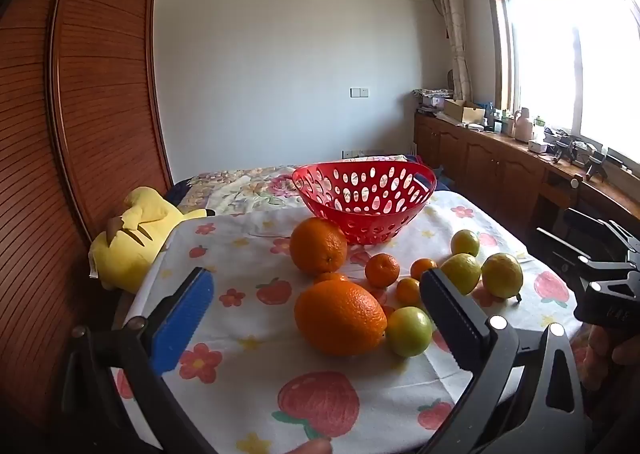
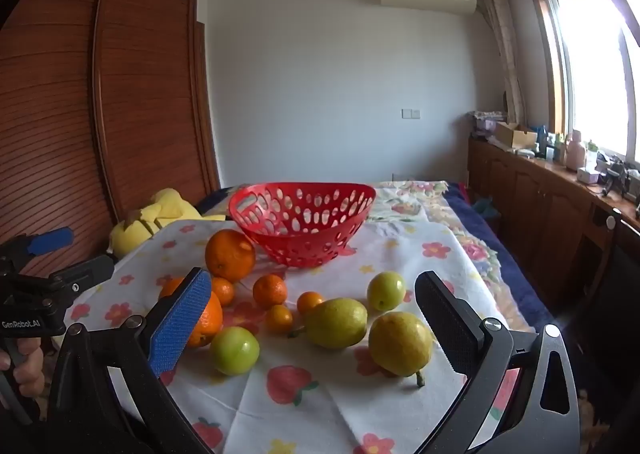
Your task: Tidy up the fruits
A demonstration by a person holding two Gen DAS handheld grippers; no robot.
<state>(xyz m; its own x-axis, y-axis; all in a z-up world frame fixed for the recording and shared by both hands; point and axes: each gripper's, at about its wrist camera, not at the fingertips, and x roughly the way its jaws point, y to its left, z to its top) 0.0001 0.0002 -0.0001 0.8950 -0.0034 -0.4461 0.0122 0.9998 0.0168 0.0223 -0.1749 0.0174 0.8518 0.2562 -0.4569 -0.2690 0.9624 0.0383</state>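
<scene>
Daylight is pouring in from the window (image 1: 568, 65), blowing out to white glare; fisheye distortion is bending the wardrobe (image 2: 100, 101) opposite the window.

near orange (image 2: 204, 318) half hidden behind claw finger (image 2: 180, 326), windowsill clutter (image 1: 560, 141) indistinct

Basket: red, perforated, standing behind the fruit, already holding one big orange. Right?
Not quite. The basket is red, perforated and behind the fruit, but it holds nothing. Both big oranges lie on the cloth, as the right wrist view shows.
</scene>
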